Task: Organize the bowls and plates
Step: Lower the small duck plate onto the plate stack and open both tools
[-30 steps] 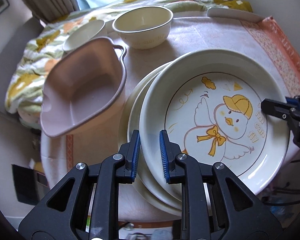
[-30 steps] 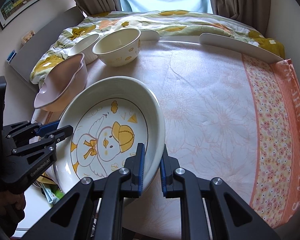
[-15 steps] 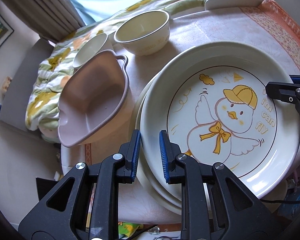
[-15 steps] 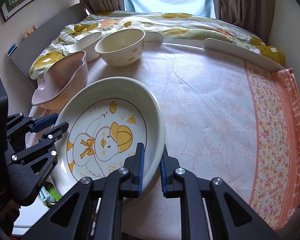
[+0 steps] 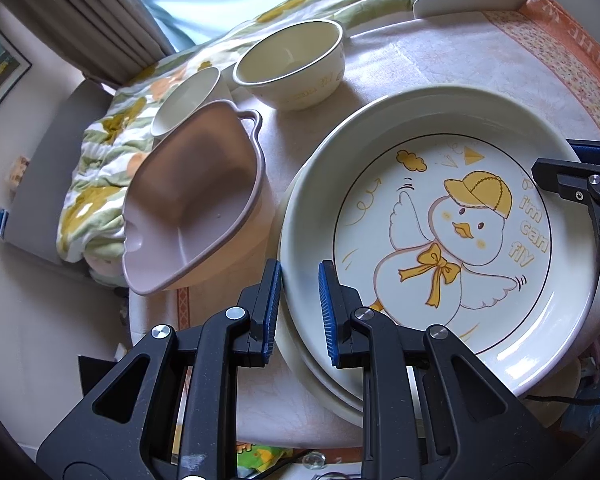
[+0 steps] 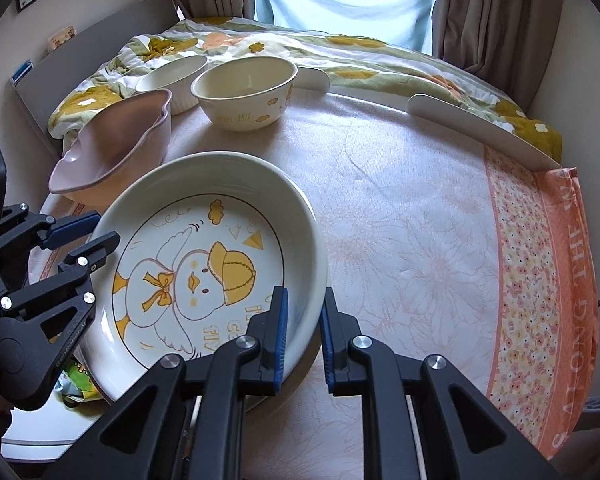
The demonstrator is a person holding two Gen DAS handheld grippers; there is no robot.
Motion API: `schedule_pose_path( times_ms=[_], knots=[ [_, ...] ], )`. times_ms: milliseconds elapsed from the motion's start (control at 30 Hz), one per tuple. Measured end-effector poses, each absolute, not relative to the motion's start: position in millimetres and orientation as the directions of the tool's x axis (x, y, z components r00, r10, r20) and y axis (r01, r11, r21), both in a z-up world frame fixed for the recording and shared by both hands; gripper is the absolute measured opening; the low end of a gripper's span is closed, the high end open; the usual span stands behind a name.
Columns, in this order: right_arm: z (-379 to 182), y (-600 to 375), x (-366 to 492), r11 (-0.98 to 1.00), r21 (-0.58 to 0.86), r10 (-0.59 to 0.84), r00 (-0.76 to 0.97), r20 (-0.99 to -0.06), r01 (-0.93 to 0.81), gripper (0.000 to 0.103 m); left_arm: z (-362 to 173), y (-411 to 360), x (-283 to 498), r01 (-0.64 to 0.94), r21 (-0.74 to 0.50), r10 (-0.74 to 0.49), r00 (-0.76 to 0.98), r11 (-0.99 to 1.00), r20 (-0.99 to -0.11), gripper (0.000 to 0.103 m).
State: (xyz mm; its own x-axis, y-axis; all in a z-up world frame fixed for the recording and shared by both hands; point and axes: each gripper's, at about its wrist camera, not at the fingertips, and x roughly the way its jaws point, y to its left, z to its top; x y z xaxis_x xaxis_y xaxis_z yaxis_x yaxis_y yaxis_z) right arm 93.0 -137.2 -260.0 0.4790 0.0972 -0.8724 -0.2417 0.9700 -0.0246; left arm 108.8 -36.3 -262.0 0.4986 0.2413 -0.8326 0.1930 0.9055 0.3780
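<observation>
The round cream ceramic plate with the yellow-capped duck drawing [image 5: 440, 232] reads "i'm can fly" beside the bird. The orange flowered tablecloth border [image 6: 580, 280] carries "ALONG THE W", partly cut off.

You've rolled both wrists a little, so the duck plate [image 5: 440, 240] now sits more tilted in each view. It looks slightly lifted, sitting higher against the pink bowl [image 5: 196, 200] and closer to the cream bowl [image 6: 244, 92] on the desk [image 6: 400, 220].
</observation>
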Motion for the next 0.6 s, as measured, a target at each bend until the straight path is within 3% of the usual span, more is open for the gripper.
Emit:
schedule_pose_path(
  times_ms=[600],
  knots=[
    [-261.3, -129.7, 90.1, 0.964, -0.088, 0.048, 0.493, -0.869, -0.25, 0.014, -260.8, -35.0, 107.2, 0.19, 0.376, 0.241, 0.5, 0.907, -0.832, 0.017]
  ],
)
